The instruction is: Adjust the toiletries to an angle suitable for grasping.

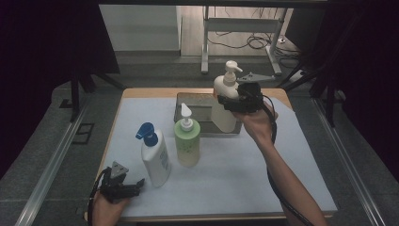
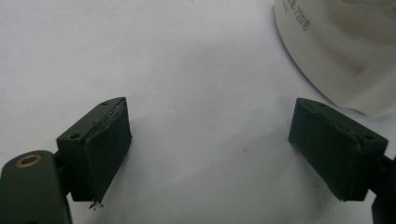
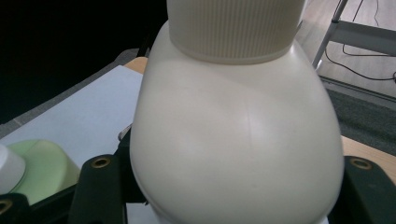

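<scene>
The cream pump bottle (image 1: 225,101) is clamped by the right gripper (image 1: 237,102); the jaws are closed on both sides of its upper body, just under the ribbed collar, as seen up close in the right gripper view (image 3: 238,140); the bottle is held upright over the right end of the grey metal tray (image 1: 197,106) at the back of the table; whether its base is touching the tray or is lifted clear can't be told from the high view.

The left gripper (image 1: 123,186) is kept low at the front left corner of the white mat (image 1: 235,169); its jaws are spread wide apart with nothing between them, just bare mat seen in the left gripper view (image 2: 210,154); the rounded bottom of the white bottle with the blue pump (image 1: 155,155) is seen at the top right there (image 2: 336,51), just beside the right-hand jaw but not touched by it.

A green pump bottle (image 1: 187,139) is stood upright just to the right of the blue-pump one, in front of the tray; its shoulder is also caught at the lower left of the right gripper view (image 3: 42,163).
</scene>
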### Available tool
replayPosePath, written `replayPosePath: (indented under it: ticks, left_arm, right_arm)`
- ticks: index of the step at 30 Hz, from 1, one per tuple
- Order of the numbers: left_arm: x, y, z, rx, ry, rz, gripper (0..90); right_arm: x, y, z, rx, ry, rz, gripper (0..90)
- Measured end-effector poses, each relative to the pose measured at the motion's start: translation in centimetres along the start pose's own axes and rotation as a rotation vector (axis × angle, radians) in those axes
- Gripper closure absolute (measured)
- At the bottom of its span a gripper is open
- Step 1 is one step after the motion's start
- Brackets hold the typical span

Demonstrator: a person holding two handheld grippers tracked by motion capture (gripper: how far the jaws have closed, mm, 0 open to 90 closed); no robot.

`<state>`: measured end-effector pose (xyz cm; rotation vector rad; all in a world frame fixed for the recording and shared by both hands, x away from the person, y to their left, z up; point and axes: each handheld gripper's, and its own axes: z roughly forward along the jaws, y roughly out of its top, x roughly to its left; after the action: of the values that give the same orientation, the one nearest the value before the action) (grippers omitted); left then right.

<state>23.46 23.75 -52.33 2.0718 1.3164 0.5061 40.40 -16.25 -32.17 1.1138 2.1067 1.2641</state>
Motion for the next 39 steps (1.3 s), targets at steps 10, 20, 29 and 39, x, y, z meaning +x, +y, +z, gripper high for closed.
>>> replayPosePath:
  ticks: [10, 20, 29, 39]
  left_arm:
    - [0.0, 0.0, 0.0, 0.000, -0.001, 0.000, 13.0]
    - [0.0, 0.0, 0.0, 0.001, -0.002, -0.001, 12.9]
    - [0.0, 0.0, 0.0, 0.001, -0.003, -0.002, 12.9]
    - [0.0, 0.0, 0.0, 0.000, -0.002, -0.002, 12.9]
  right_arm:
    - [0.1, 0.9, 1.9, -0.011, -0.012, 0.008, 37.2]
    - [0.3, 1.8, 4.2, -0.023, -0.034, 0.027, 37.3]
    - [0.7, 2.4, 6.3, -0.022, -0.053, 0.025, 37.2]
    - [0.7, 1.6, 8.6, -0.009, -0.079, 0.011, 37.2]
